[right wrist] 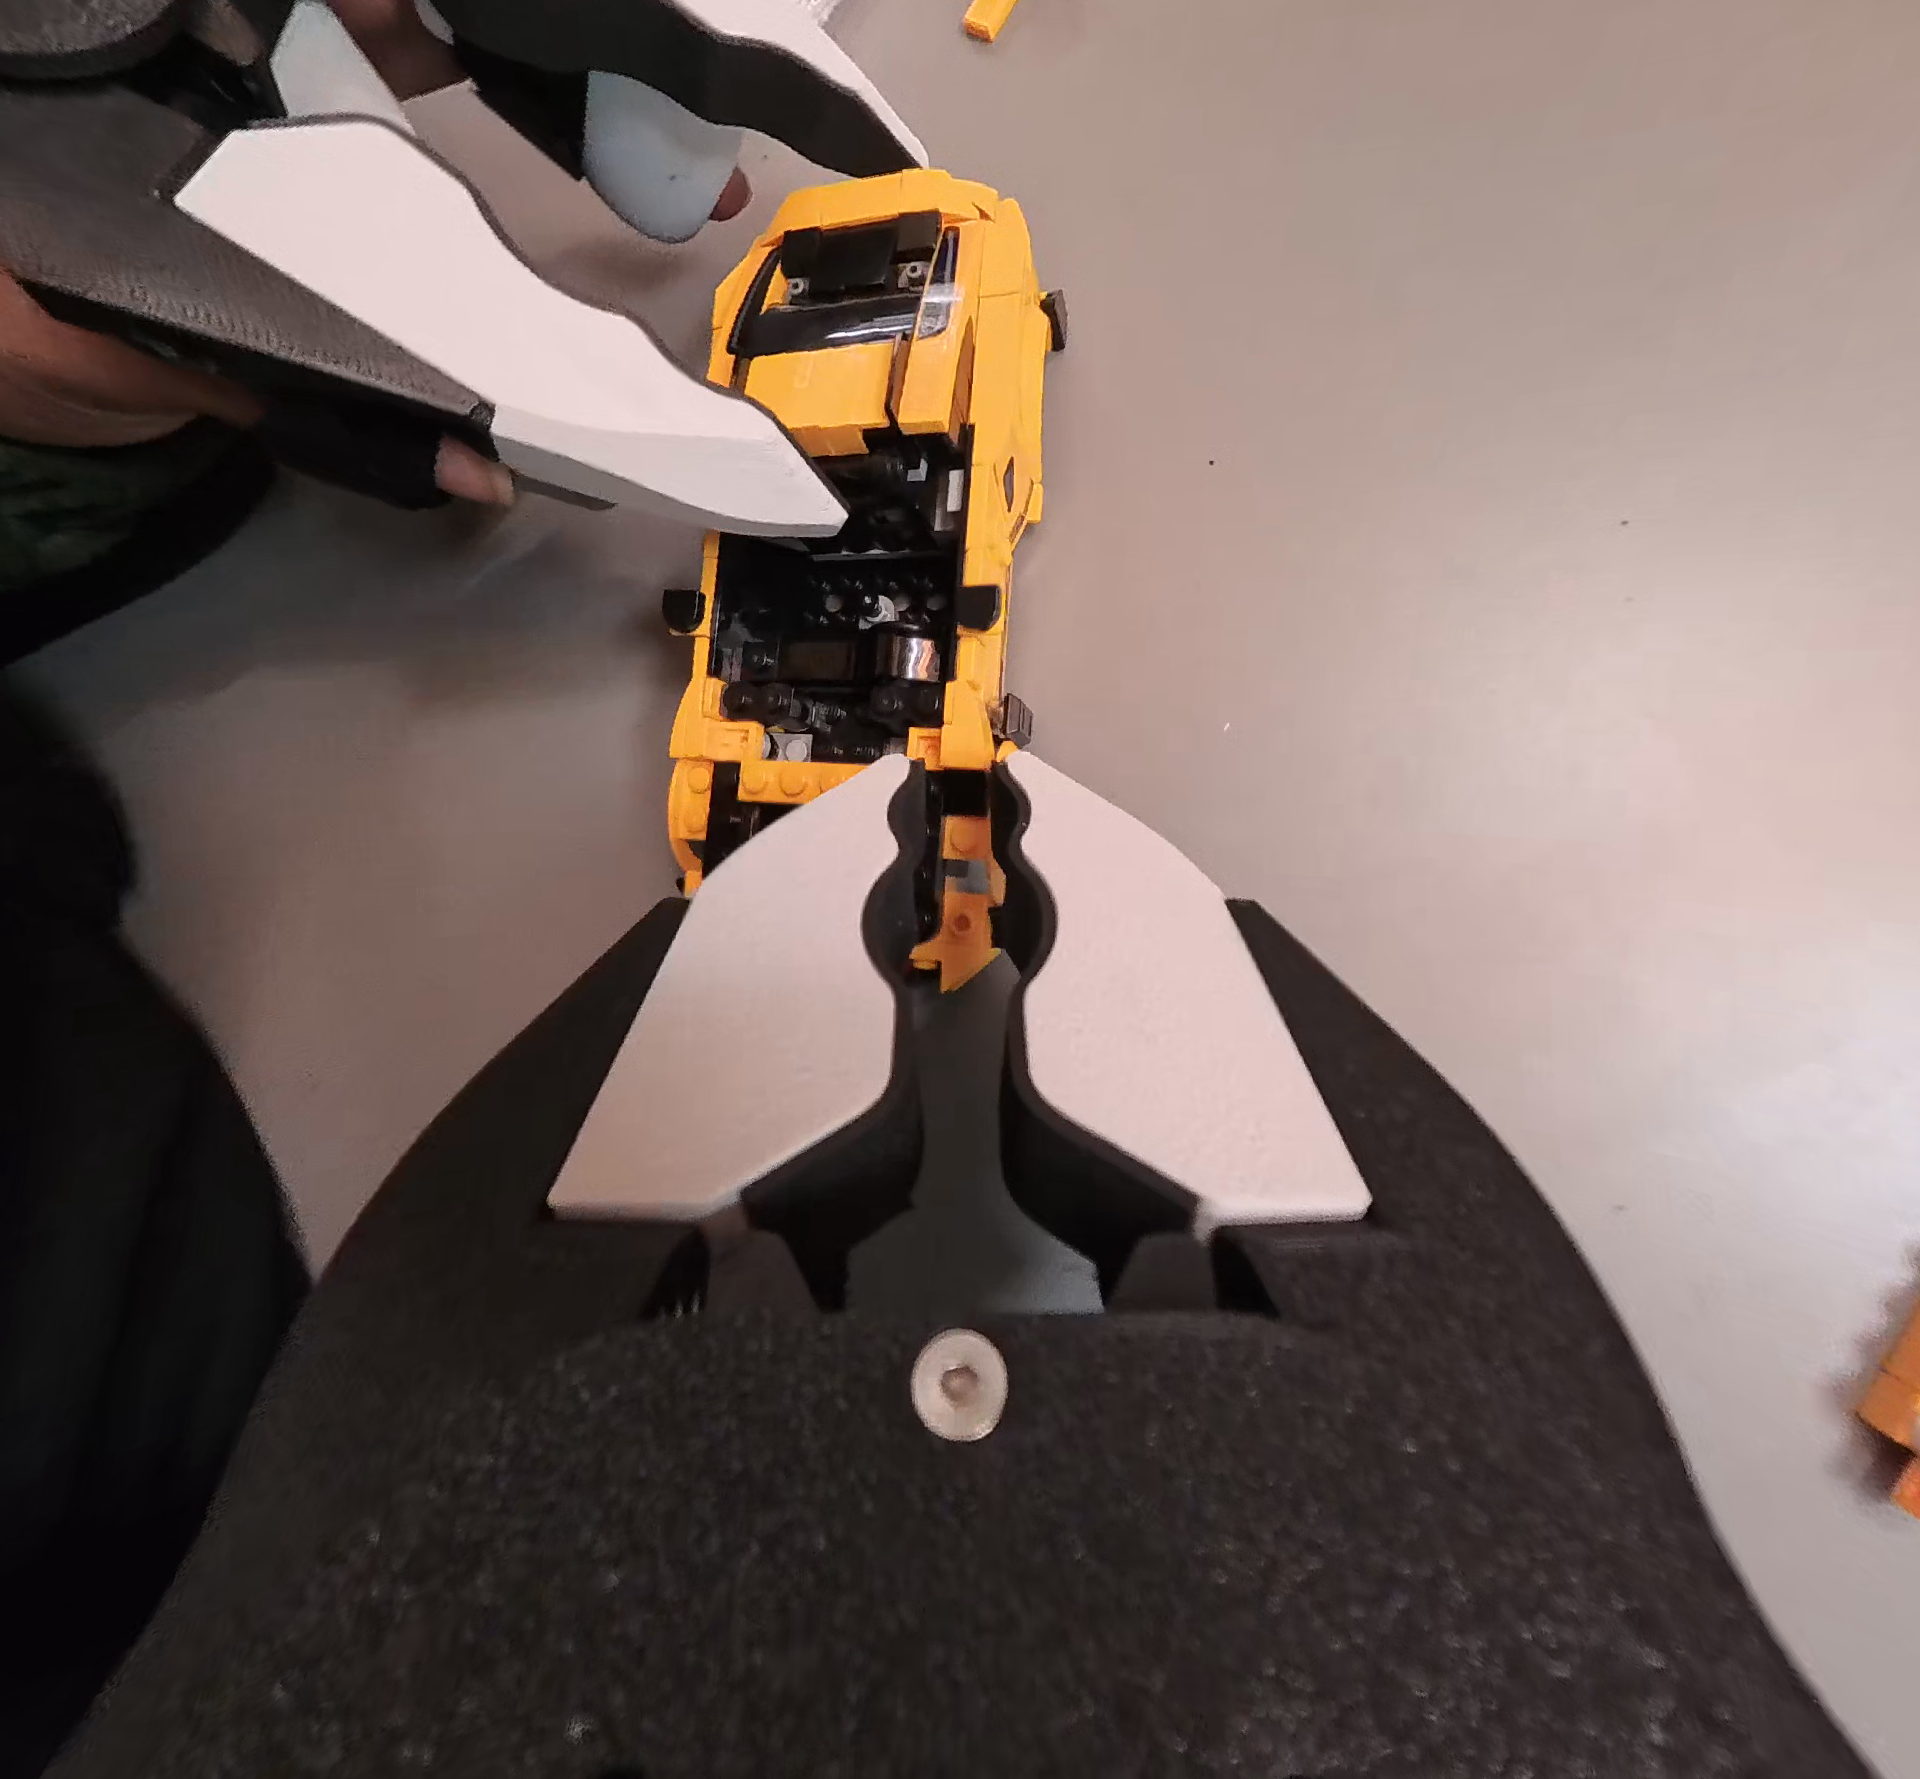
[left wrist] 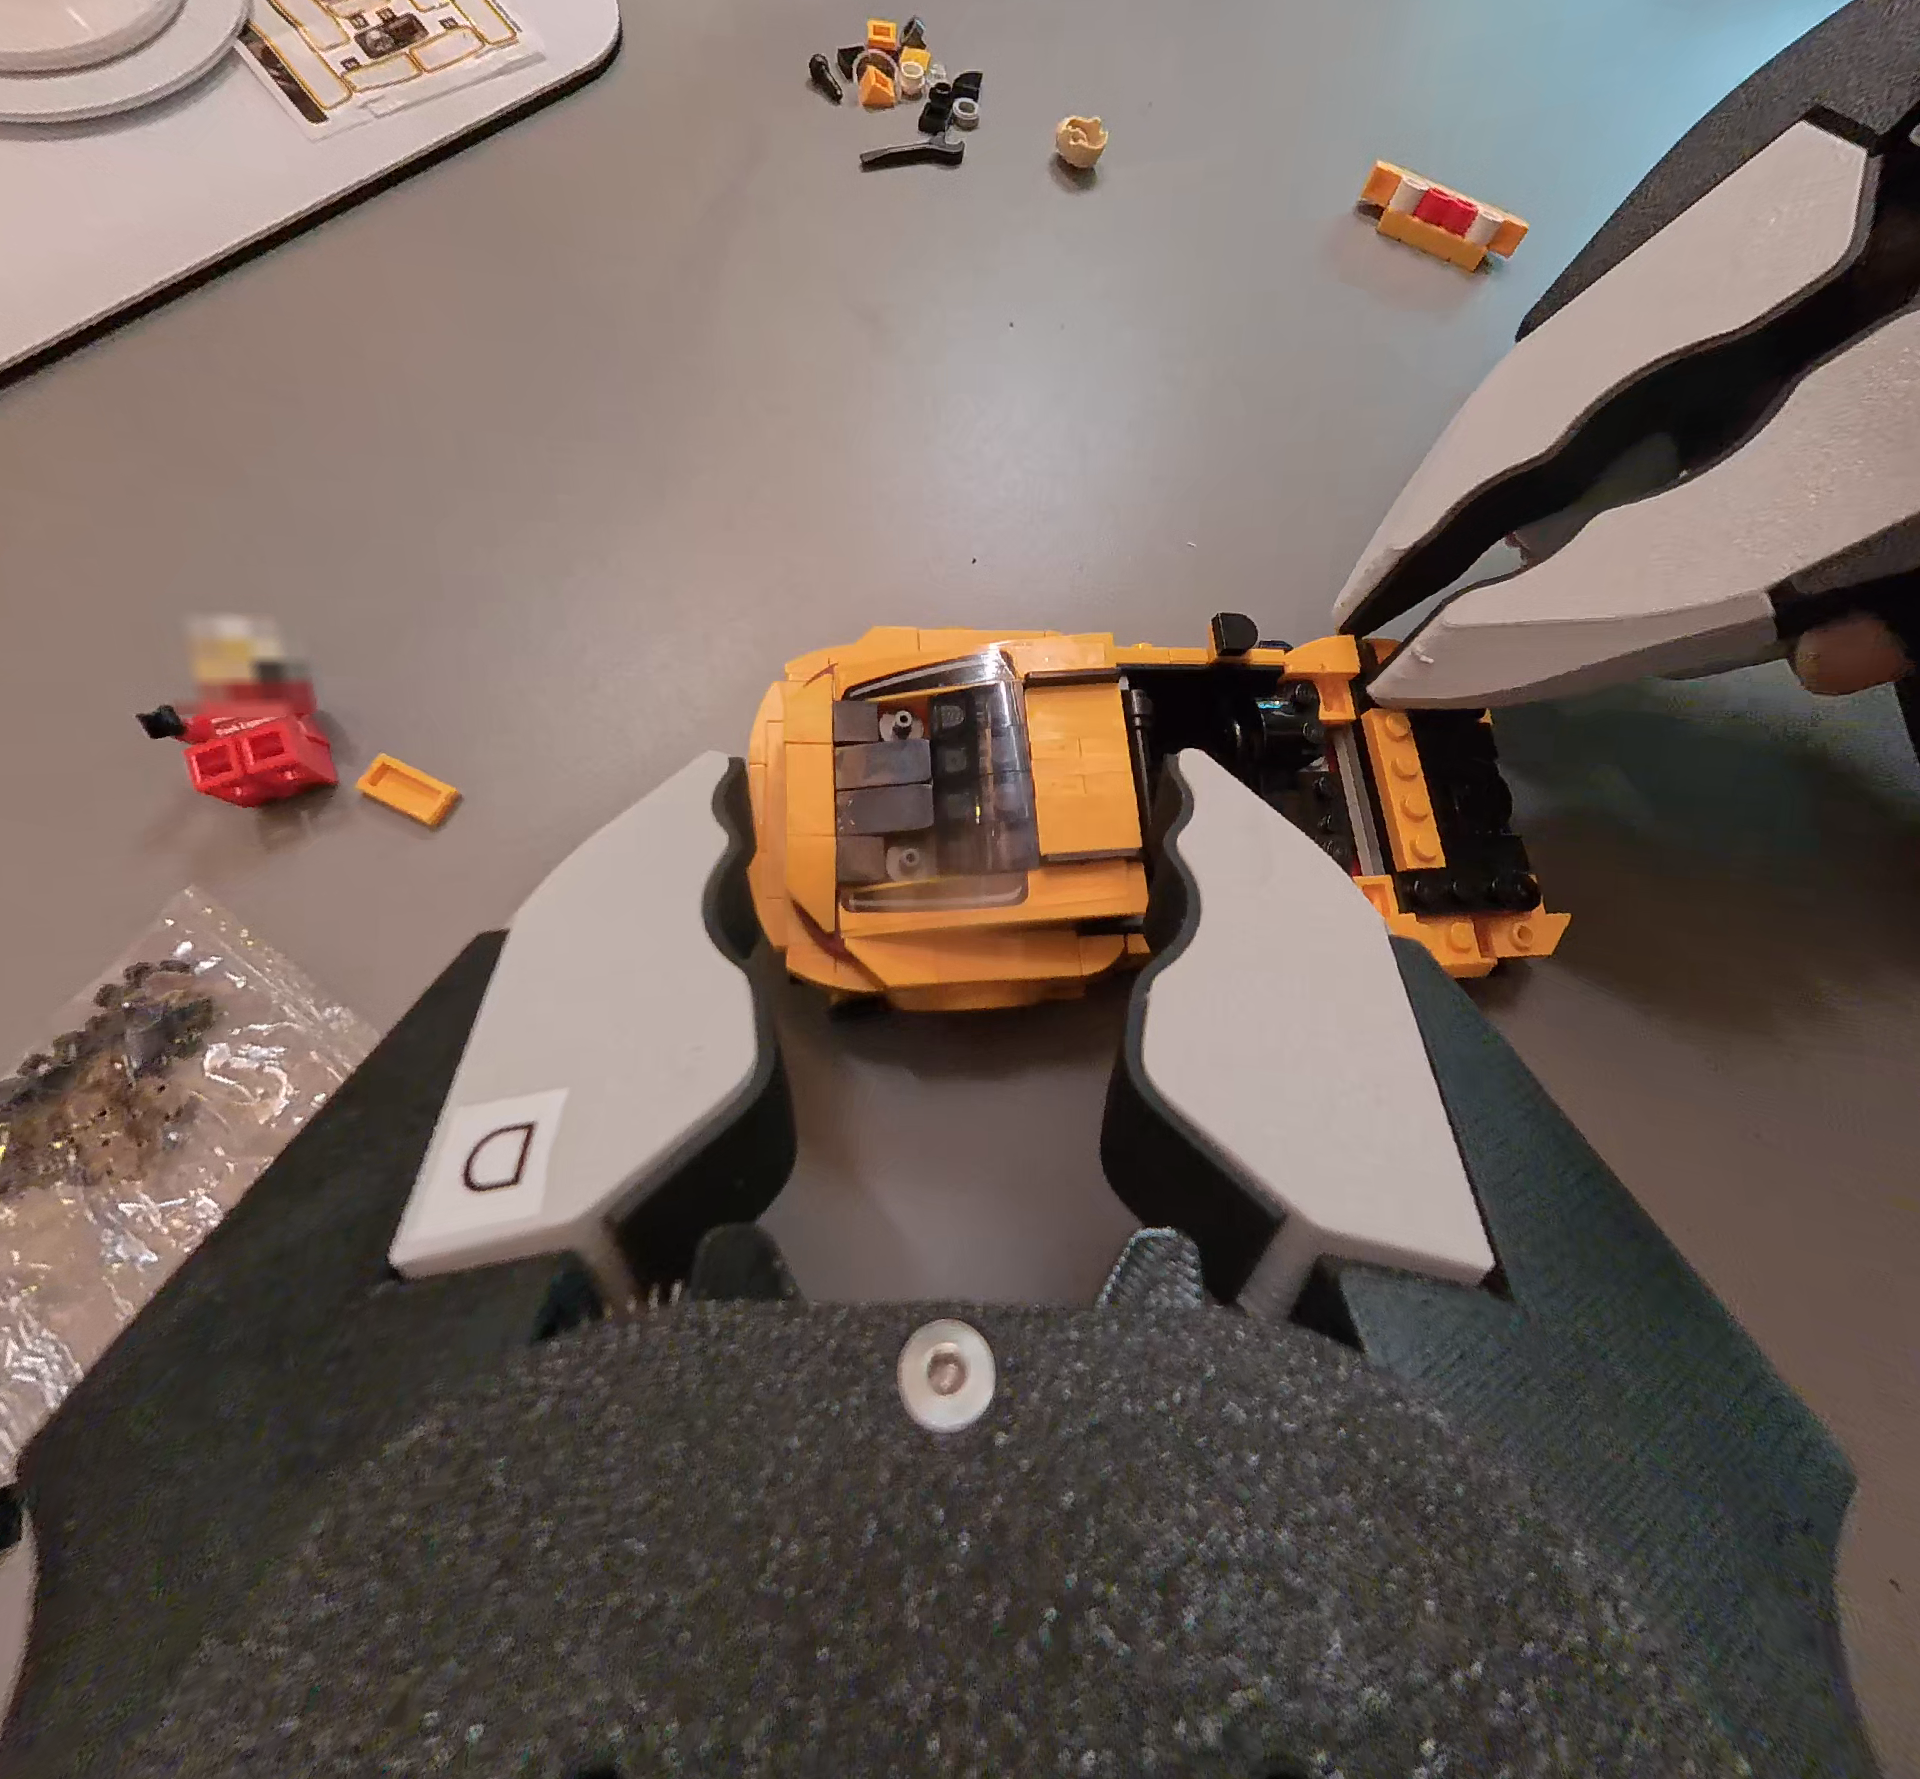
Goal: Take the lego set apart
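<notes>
A yellow lego car [left wrist: 977, 898] with black insides lies on the grey table [left wrist: 935, 441], its roof partly stripped and its middle open. My left gripper [left wrist: 945, 779] is shut on the car's cabin end: one finger sits against the car's end and the other in the open middle. It also shows in the right wrist view [right wrist: 873, 337]. My right gripper [right wrist: 956, 768] is nearly closed on a yellow side part [right wrist: 966, 862] at the car's [right wrist: 862, 399] other end. In the left wrist view the right gripper [left wrist: 1366, 659] pinches that yellow corner [left wrist: 1330, 680].
Loose parts lie on the table: a pile of small black and yellow pieces [left wrist: 904, 77], a tan piece [left wrist: 1081, 140], a yellow-red-white block [left wrist: 1444, 212], a red piece [left wrist: 260, 753], a yellow tile [left wrist: 408, 789]. A plastic bag [left wrist: 135, 1106] lies left and a grey mat [left wrist: 312, 150] with a sticker sheet far left.
</notes>
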